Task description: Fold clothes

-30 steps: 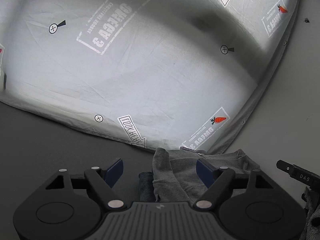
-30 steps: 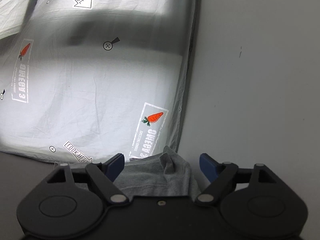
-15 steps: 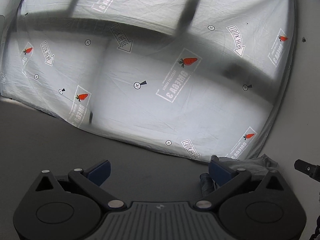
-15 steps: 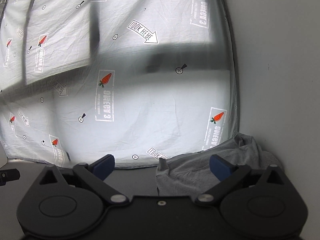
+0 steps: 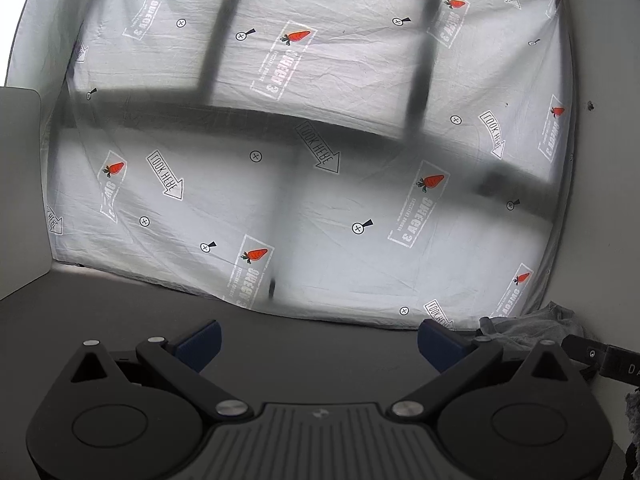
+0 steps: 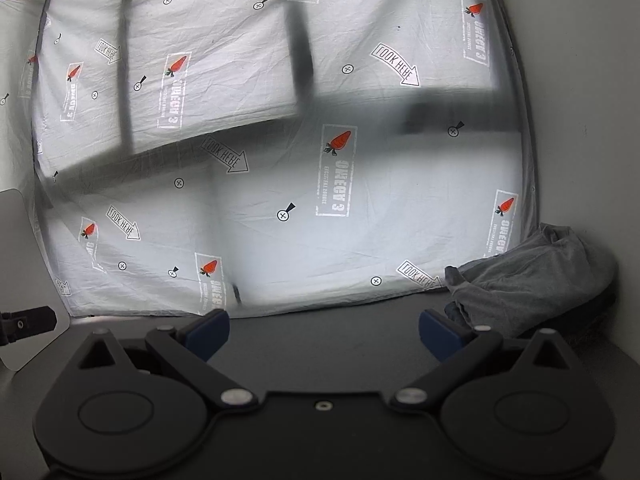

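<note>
- Backlit printed sheet [image 5: 320,200] with carrot logos hangs behind a dark grey tabletop [image 5: 320,360].
- Left gripper [image 5: 318,344], far left, spread wide, holds nothing.
- Right gripper [image 6: 324,332] likewise gapes empty.
- Grey garment [image 6: 528,280] sits bunched at far right; likely next, fetch another piece, grasping it by its edges.

Dark grey tabletop [image 6: 320,344], crumpled grey garment [image 6: 532,280] at far-right corner.

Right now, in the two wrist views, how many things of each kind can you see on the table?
Grey garment: 1
Printed sheet: 1
Left gripper, open and empty: 1
Right gripper, open and empty: 1
Total: 4
</note>
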{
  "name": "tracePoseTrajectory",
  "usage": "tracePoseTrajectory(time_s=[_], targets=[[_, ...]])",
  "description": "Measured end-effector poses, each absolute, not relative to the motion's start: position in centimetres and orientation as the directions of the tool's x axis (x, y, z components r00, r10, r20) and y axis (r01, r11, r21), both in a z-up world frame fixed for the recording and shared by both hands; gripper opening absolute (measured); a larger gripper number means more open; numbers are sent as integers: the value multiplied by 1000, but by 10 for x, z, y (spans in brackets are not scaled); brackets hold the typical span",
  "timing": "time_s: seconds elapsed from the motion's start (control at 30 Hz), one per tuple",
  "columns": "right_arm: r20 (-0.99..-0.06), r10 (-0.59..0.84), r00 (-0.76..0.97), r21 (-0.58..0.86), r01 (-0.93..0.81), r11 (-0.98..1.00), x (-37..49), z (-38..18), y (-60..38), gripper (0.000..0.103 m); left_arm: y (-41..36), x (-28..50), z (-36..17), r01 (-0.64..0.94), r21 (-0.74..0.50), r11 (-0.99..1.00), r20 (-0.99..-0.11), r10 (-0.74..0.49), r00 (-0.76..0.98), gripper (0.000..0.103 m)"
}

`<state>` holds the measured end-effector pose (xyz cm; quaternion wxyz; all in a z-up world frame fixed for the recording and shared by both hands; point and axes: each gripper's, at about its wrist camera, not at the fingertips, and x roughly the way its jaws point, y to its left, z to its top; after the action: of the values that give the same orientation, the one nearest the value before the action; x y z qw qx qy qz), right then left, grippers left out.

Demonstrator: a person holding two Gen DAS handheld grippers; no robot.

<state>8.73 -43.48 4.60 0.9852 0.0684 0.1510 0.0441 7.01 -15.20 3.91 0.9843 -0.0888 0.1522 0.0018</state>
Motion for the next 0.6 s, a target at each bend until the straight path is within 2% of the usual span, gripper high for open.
tracePoseTrajectory(time_s=[0.1,0.33,0.43,0.6], targets=[[-307,113,945,142,-72,987,54,49,-381,102,-113,45,38,-31,-146,989,-338,-20,941,103],[-414,109,904,78,-84,993,20,55,-293,102,-46,10,29,-36,-158,987,-445,-38,895,103],[-447,77,891,19,-76,997,6,50,-269,102,-37,0,23,-39,-137,990,-474,-31,880,103],[-514,80,854,53,-62,997,-8,34,-260,102,-27,-14,13,-36,-111,993,-517,-26,855,103]])
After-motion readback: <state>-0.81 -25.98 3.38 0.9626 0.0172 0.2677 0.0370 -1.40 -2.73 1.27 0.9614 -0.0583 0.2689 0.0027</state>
